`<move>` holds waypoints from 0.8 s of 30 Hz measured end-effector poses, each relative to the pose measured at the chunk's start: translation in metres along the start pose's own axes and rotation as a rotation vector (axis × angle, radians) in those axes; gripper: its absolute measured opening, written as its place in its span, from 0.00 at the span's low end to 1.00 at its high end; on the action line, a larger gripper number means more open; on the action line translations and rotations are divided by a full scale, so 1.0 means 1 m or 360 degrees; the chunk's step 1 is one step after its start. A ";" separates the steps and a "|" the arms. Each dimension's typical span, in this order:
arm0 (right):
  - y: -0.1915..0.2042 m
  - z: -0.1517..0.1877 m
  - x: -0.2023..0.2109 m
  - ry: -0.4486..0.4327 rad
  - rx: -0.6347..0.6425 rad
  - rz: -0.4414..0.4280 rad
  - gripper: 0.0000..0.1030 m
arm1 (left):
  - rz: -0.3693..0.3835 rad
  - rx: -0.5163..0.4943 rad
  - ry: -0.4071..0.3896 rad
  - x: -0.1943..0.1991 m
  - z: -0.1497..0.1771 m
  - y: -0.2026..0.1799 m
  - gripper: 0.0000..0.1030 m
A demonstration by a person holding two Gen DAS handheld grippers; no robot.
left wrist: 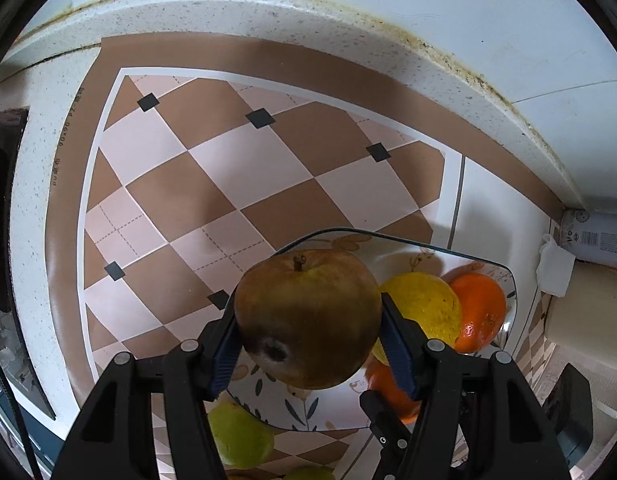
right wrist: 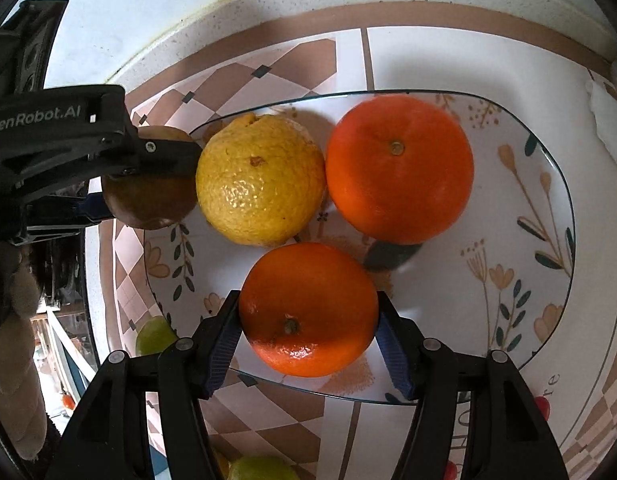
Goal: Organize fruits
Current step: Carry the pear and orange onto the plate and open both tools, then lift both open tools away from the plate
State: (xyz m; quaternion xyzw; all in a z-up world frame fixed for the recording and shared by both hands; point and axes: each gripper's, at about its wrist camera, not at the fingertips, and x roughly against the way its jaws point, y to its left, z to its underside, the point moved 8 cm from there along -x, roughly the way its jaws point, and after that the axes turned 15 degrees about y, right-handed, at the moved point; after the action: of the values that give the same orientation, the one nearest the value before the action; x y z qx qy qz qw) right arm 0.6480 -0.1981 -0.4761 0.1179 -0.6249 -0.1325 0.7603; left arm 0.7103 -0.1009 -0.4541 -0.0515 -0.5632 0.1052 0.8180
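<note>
Between the blue pads of the left gripper (left wrist: 308, 344) sits a brownish apple (left wrist: 308, 318) with a dark bruise on its near side, stem up; both pads press its flanks, so the jaws are clenched on it, over the left edge of a flower-patterned plate (left wrist: 504, 268). Over the near edge of that same plate, the right gripper (right wrist: 308, 332) is clamped on an orange (right wrist: 310, 308), its pads tight against both sides of the fruit. Just beyond this orange lie a rough yellow citrus (right wrist: 260, 180) and a second orange (right wrist: 400, 168), side by side on the plate and touching or nearly so. Green fruits (right wrist: 154, 336) show below and to the left of the plate, partly hidden by the gripper frames. Underneath everything lies a brown and pink diamond-patterned mat (left wrist: 228, 168) on a speckled white counter (left wrist: 268, 12).
</note>
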 end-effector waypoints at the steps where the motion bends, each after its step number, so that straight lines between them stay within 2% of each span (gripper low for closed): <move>1: -0.001 -0.001 0.000 0.0007 -0.0003 0.0001 0.64 | -0.0015 0.0003 0.0006 0.000 0.000 0.001 0.59; 4: -0.005 0.000 -0.001 0.0034 -0.0016 0.0027 0.65 | -0.0044 0.0015 0.0013 0.001 0.000 0.002 0.59; 5: -0.006 0.002 -0.001 0.0045 -0.0022 0.0020 0.70 | -0.0046 0.0017 0.0010 0.002 0.001 0.003 0.59; 6: -0.007 0.003 0.000 0.0052 -0.0028 -0.0008 0.84 | -0.0054 0.0016 0.0011 0.003 0.001 0.005 0.59; 7: -0.007 0.004 0.001 0.0057 -0.0038 -0.0041 0.89 | -0.0066 0.0005 0.0008 0.004 0.002 0.006 0.64; 8: -0.008 0.006 0.003 0.0055 -0.0049 -0.0071 0.91 | -0.0078 -0.0005 -0.0002 0.006 0.002 0.006 0.77; 10: -0.011 0.010 0.009 0.0050 -0.0056 -0.0087 0.91 | -0.0107 -0.0023 -0.0027 0.013 0.003 0.011 0.88; 16: -0.021 0.021 0.038 -0.0088 -0.0074 0.0020 0.91 | -0.0139 -0.0063 -0.0121 0.030 0.018 0.012 0.88; 24: -0.028 0.051 0.070 -0.0251 -0.0065 0.0228 0.91 | -0.0233 -0.0152 -0.0323 0.047 0.078 0.017 0.88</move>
State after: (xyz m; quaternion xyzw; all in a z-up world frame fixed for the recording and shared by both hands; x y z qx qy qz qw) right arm 0.6092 -0.2498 -0.4122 0.0467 -0.6868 -0.0994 0.7185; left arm 0.6519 -0.0767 -0.3866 -0.0383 -0.6498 0.0229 0.7588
